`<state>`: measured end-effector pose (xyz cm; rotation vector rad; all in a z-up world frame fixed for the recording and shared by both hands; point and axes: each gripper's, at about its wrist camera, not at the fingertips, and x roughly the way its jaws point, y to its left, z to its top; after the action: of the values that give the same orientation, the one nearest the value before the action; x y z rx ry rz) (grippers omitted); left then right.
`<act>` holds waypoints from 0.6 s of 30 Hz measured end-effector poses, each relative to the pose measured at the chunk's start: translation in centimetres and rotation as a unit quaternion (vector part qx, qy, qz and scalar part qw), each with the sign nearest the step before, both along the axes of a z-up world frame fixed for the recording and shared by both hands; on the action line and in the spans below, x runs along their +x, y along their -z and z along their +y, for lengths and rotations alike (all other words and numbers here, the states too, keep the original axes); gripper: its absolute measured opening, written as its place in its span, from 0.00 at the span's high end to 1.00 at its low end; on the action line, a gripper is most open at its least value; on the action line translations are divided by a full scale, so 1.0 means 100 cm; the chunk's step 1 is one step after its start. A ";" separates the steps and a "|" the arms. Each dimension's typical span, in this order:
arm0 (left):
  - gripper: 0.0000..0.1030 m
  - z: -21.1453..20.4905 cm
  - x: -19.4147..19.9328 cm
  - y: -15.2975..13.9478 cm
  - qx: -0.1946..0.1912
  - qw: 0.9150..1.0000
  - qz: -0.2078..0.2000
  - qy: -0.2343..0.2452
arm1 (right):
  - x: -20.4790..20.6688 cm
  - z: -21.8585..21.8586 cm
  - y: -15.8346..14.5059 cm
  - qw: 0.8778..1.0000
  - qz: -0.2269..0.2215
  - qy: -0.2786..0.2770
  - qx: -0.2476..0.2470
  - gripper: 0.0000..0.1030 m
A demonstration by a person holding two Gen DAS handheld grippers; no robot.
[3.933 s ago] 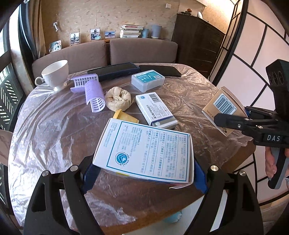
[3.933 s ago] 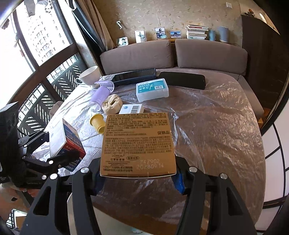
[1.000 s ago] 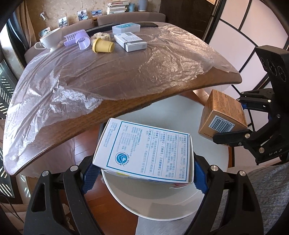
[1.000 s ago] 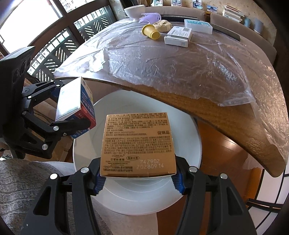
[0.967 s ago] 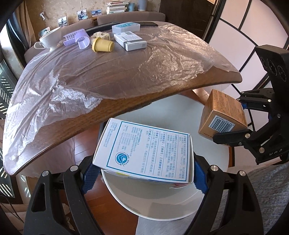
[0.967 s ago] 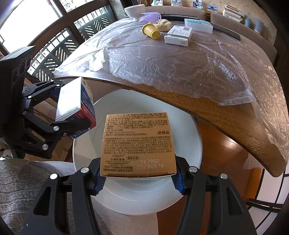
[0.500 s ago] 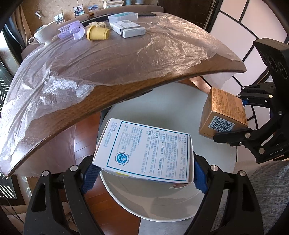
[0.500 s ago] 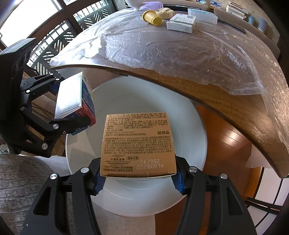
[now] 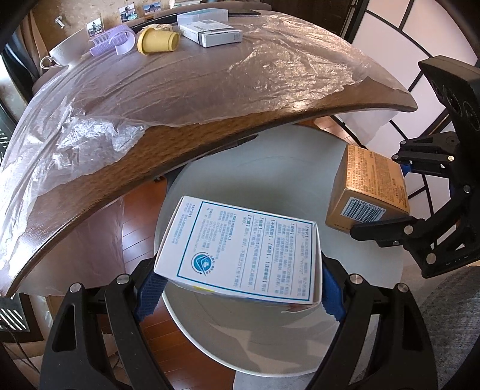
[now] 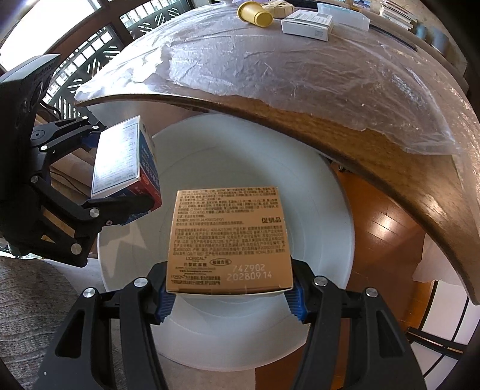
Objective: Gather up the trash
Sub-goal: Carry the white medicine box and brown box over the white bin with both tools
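**A:** What have I got in each hand right now?

**B:** On my left camera, the left gripper (image 9: 237,288) is clamped on a white carton with blue print (image 9: 240,250); its blue pads press on both side faces. The right gripper (image 10: 229,297) is closed on a brown cardboard box (image 10: 229,237) in the same way, printed face toward the lens.

**A:** And where are they both?

**B:** Both point steeply down over the round white bin (image 10: 315,192), which stands on the wooden floor (image 10: 387,228) partly tucked under the table's edge. I see the brown cardboard box (image 9: 366,189) from the left camera too, held over the bin's right side, barcode end toward me. From the right camera the white carton (image 10: 126,162) sits over the bin's left rim. The two boxes are apart, neither touching the bin.

**A:** Anything left on the table?

**B:** The wooden table (image 9: 210,144) has a crinkled clear plastic sheet (image 9: 180,81) over it. At the far end I see a yellow cup lying on its side (image 9: 157,41), a purple hair roller (image 9: 112,43), a white and grey carton (image 9: 211,32), a clear lidded box (image 9: 201,14) behind it, and a white teacup (image 9: 60,54) at the far left.
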<state>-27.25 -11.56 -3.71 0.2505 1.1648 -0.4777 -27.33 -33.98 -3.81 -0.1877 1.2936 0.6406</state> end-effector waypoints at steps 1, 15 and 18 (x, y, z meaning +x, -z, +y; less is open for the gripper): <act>0.17 0.000 0.001 0.001 0.001 1.000 0.001 0.001 | 0.001 -0.001 0.002 1.000 0.000 0.000 -0.001 0.43; 0.17 -0.016 0.007 0.024 0.014 1.000 0.003 0.009 | 0.008 0.004 0.019 1.000 0.005 0.005 -0.015 0.43; 0.17 -0.021 0.009 0.028 0.017 1.000 0.002 0.011 | 0.010 0.005 0.023 1.000 0.005 0.006 -0.017 0.43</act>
<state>-26.35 -13.64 -6.50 0.2920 1.1747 -0.4791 -26.37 -33.52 -6.08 -0.2050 1.3145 0.6092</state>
